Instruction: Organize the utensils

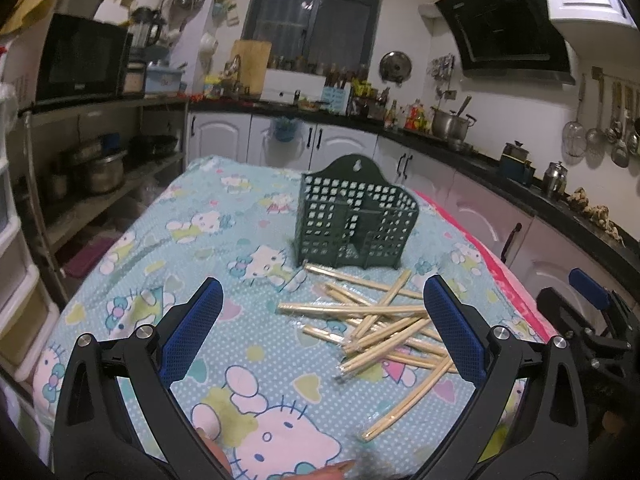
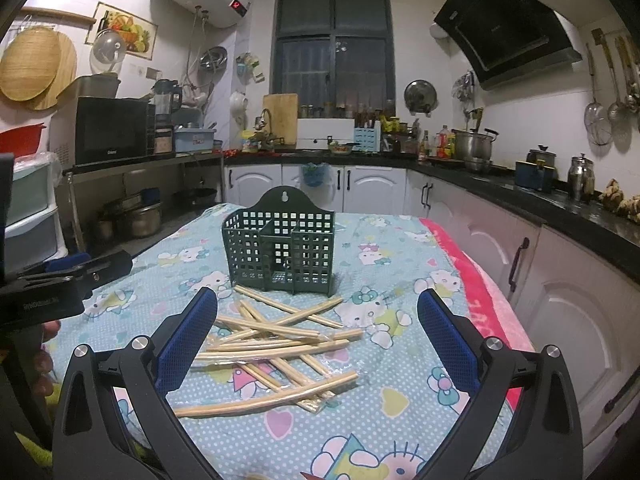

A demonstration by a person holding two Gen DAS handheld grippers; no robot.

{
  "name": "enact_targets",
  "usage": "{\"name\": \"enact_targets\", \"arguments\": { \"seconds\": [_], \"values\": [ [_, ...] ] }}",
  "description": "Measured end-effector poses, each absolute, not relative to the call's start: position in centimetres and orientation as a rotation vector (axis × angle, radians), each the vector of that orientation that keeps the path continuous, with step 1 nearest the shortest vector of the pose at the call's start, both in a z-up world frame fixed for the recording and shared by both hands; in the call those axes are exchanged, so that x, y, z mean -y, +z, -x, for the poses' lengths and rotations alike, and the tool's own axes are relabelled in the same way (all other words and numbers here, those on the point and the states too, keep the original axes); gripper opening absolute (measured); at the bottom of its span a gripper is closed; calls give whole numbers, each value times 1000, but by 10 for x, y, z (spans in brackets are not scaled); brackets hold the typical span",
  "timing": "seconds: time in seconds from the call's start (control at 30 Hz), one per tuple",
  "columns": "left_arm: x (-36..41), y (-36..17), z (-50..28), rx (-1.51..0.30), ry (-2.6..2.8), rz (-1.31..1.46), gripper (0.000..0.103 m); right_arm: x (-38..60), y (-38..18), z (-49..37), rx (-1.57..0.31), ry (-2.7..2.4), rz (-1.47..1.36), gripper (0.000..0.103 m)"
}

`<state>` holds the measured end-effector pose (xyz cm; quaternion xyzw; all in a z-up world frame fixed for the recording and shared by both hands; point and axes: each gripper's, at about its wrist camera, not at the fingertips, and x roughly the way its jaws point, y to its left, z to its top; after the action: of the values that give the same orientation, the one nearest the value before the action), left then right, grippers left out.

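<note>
A dark green perforated utensil holder (image 1: 354, 226) stands upright on the table, also in the right wrist view (image 2: 280, 248). Several wrapped wooden chopsticks (image 1: 376, 328) lie scattered in a pile in front of it, also in the right wrist view (image 2: 276, 344). My left gripper (image 1: 320, 320) is open and empty, above the table just left of the pile. My right gripper (image 2: 318, 332) is open and empty, with the pile between and ahead of its fingers. The right gripper also shows at the right edge of the left wrist view (image 1: 592, 320).
The table is covered by a light blue cartoon-cat cloth (image 1: 180, 260) with a pink edge (image 2: 472, 280) on the right. White kitchen cabinets (image 2: 560, 280) and a black counter run close along the right. A shelf with pots (image 1: 96, 168) stands left.
</note>
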<state>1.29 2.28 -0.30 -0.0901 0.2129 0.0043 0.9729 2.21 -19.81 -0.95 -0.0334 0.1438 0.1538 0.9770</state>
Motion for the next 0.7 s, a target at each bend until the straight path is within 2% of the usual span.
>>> {"name": "enact_targets", "arguments": {
  "seconds": [0.7],
  "values": [
    [-100, 7, -58, -488, 77, 343, 93, 185, 21, -104, -417, 373, 51, 97]
  ]
}}
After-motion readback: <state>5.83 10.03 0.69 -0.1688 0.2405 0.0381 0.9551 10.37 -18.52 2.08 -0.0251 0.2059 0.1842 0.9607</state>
